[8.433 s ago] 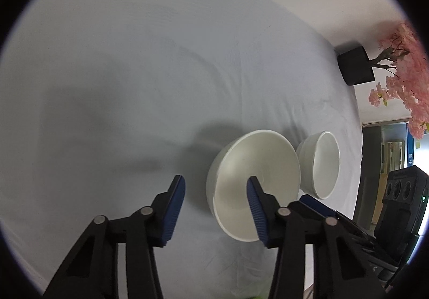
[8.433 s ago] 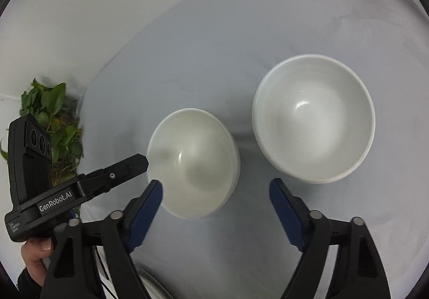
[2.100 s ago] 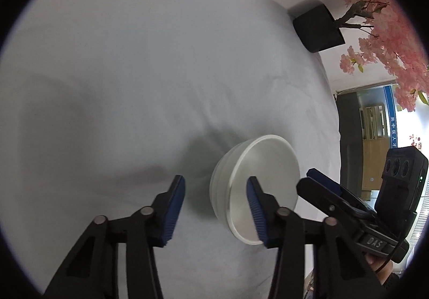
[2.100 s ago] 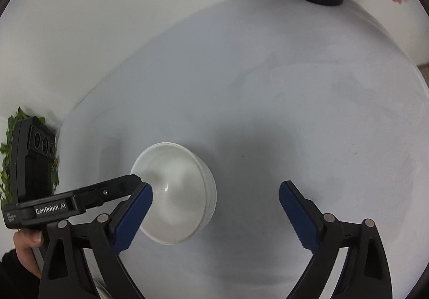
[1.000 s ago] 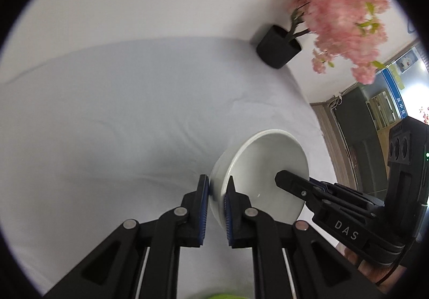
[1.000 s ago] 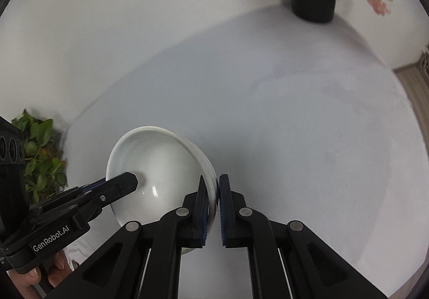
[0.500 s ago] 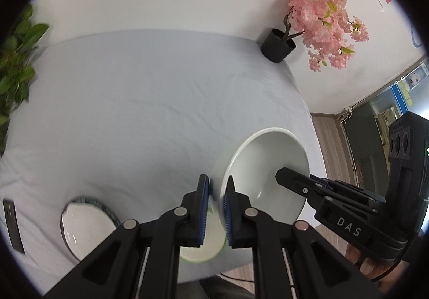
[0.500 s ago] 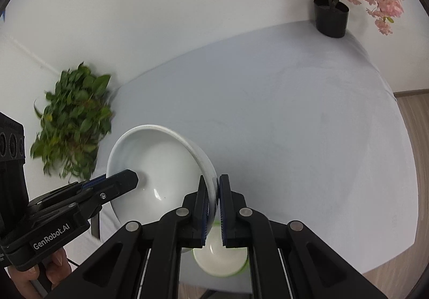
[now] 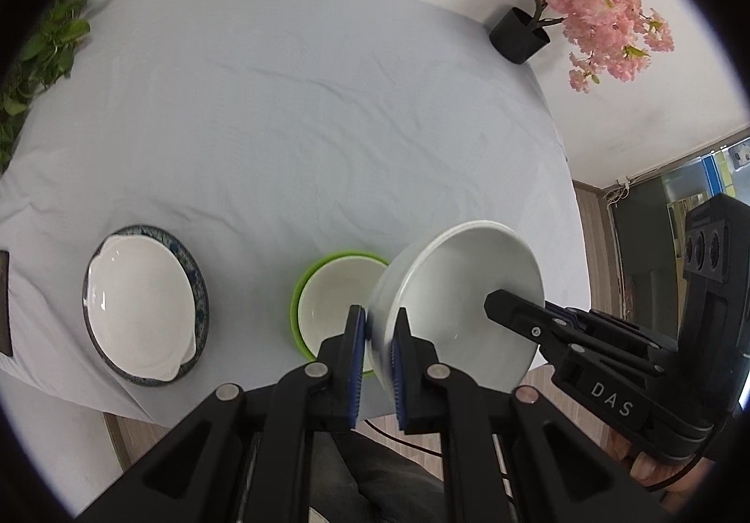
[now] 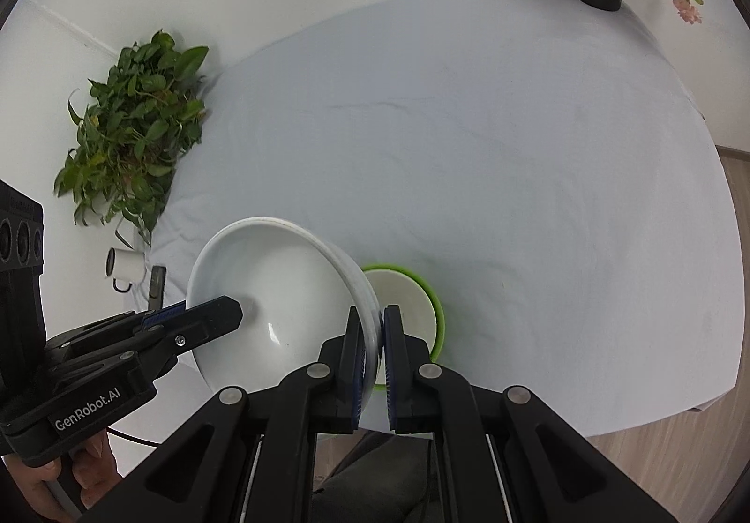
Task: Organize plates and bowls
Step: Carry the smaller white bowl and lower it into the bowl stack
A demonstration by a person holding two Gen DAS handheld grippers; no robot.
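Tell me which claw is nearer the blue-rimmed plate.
Left. The left claw grips the white bowl's rim on the side facing the blue-rimmed plate; the right claw grips the opposite rim, farther away.

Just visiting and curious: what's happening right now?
Left tool and right tool both clamp the white bowl rim, lifted over the green bowl. Nothing blocking.

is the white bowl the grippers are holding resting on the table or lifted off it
Lifted: the white bowl hangs tilted above the green bowl, its rim pinched by left gripper and right gripper.
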